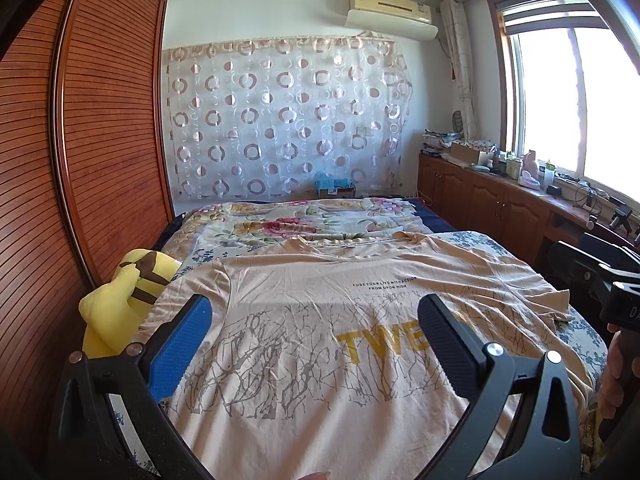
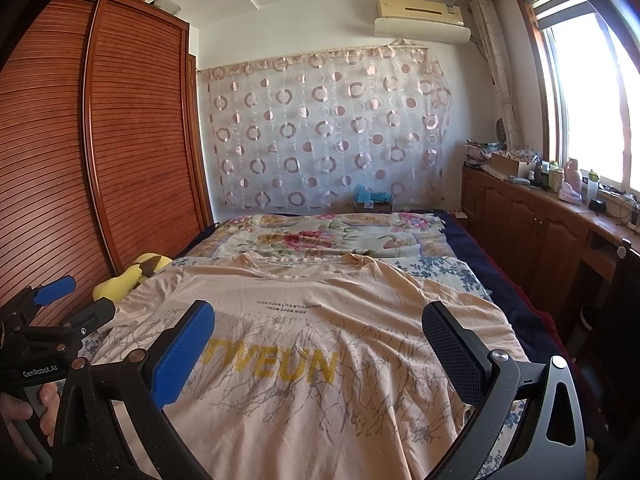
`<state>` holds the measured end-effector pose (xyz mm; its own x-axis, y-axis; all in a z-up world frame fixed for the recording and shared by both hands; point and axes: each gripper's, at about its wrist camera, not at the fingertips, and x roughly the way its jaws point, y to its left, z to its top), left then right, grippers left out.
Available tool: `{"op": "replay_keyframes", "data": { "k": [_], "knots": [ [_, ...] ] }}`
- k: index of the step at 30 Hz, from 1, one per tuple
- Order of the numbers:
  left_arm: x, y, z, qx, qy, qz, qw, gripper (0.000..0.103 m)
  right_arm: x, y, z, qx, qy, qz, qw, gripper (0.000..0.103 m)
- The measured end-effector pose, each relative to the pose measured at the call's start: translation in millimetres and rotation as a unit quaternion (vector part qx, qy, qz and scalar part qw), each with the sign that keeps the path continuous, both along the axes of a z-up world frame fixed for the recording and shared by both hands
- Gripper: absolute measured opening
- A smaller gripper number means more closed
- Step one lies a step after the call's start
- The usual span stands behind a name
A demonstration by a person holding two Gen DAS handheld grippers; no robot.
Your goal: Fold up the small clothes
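T-shirt flat on bed; both jaws wide, above hem.

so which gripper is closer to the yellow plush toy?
Left. The left gripper hangs open over the shirt's left side, right beside the yellow plush toy. The right gripper is open further right, across the shirt.
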<state>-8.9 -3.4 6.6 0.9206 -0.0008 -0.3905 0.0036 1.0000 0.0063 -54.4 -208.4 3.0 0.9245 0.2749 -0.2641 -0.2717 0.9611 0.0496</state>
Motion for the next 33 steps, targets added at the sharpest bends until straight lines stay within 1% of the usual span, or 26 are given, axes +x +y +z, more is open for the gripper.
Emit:
{"op": "replay_keyframes", "data": {
  "k": [33],
  "knots": [
    [-0.4, -0.5, 4.3, 0.001, -0.003, 0.0, 1.0, 0.103, -0.6, 2.3, -0.9, -0.001, -0.003, -0.001, 1.0, 0.103]
  ]
}}
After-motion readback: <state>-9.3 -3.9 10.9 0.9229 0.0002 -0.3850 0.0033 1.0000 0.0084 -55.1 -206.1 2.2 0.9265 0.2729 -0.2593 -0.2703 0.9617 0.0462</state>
